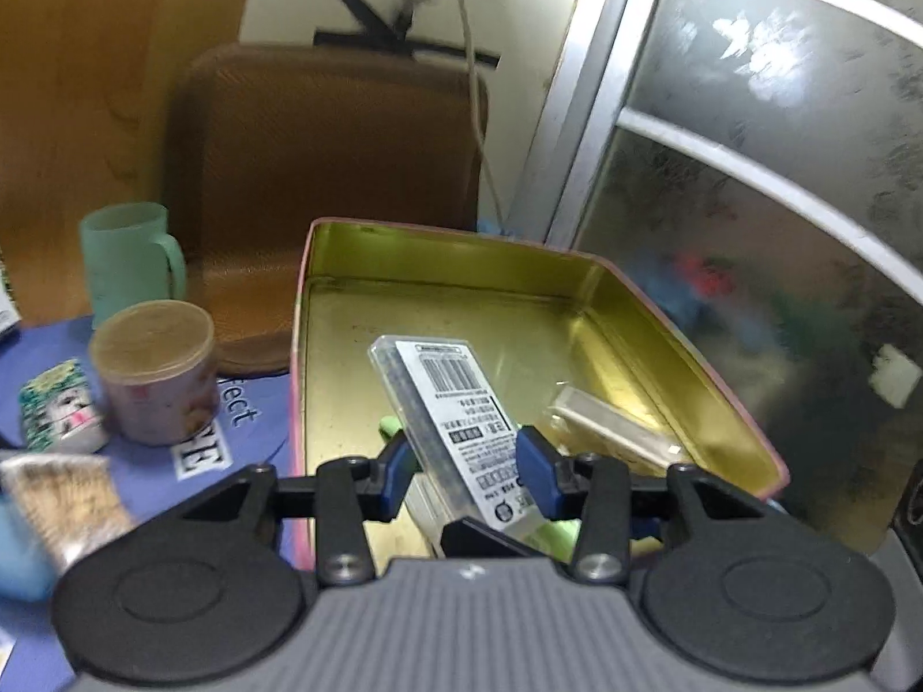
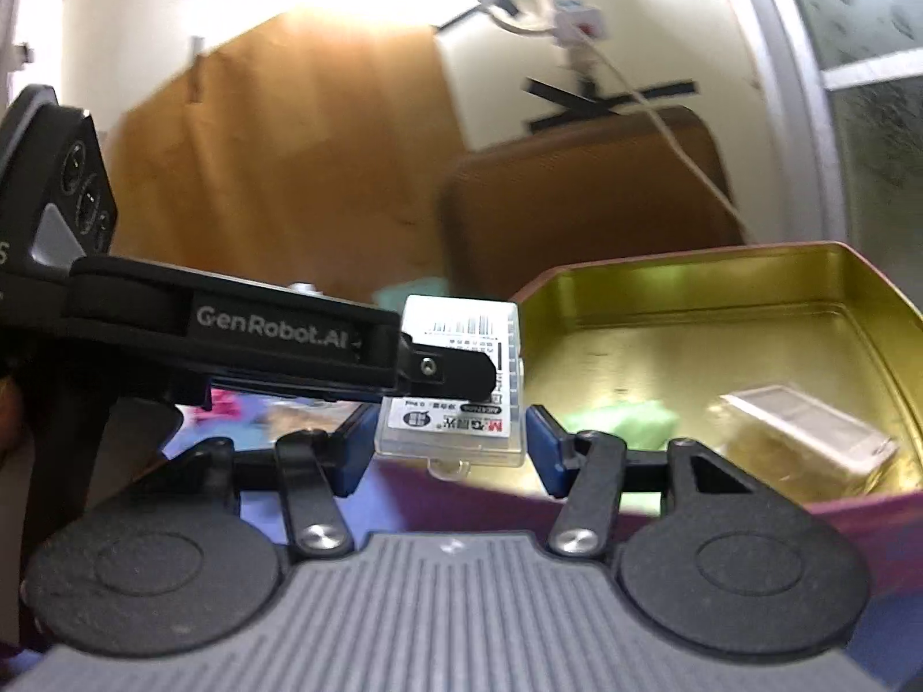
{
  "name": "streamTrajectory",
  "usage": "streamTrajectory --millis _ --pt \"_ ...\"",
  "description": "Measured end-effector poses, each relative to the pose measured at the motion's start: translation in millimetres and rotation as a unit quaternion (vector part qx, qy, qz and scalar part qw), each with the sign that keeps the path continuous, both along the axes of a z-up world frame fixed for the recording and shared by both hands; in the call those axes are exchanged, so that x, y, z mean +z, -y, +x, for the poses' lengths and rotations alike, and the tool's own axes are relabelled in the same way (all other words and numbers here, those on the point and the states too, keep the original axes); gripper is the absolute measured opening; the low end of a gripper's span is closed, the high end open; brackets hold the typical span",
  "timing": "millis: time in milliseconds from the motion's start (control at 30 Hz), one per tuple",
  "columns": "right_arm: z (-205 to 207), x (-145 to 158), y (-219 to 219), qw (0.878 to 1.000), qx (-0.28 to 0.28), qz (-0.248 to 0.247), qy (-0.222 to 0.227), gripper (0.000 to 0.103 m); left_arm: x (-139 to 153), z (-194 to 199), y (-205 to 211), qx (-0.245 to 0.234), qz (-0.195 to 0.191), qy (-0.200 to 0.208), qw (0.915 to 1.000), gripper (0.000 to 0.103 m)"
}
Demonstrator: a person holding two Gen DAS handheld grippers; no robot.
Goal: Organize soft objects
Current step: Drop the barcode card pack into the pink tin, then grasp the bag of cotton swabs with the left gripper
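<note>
One clear case (image 1: 447, 403) in left gripper (image 1: 467, 473), over tin (image 1: 692, 346).

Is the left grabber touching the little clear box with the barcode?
Touching. The right wrist view shows the left gripper clamped on the clear box, holding it up beside the tin.

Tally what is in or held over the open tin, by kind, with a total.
Clear plastic case with barcode label, held by the left hand-held gripper over the tin: 1
Clear boxes lying in the tin: 1
Green soft pieces: 1
Total: 3
</note>
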State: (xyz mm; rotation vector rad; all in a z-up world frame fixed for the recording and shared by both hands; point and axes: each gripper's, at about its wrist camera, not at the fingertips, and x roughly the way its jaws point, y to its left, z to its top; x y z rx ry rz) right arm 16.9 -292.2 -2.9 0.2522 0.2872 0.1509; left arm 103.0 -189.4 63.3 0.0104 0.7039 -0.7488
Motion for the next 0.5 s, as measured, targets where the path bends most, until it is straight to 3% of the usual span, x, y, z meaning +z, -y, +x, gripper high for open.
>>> streamTrajectory --millis 100,167,267,500 --pt "23 -5 6 1.0 -0.021 -0.005 -0.022 0.059 -9 11 21 0.017 0.042 0.02 0.9988 0.053" --pt "34 -8 10 0.999 -0.041 -0.011 -0.024 0.06 -12 11 25 0.025 0.059 0.035 0.9973 0.055" --pt "30 -9 17 0.999 -0.047 0.008 -0.013 0.06 -9 2 15 0.021 0.038 0.041 0.9982 0.061" --pt "0 -10 6 0.998 -0.054 -0.001 0.016 0.06 5 -26 -34 0.041 -0.014 0.057 0.9974 0.064"
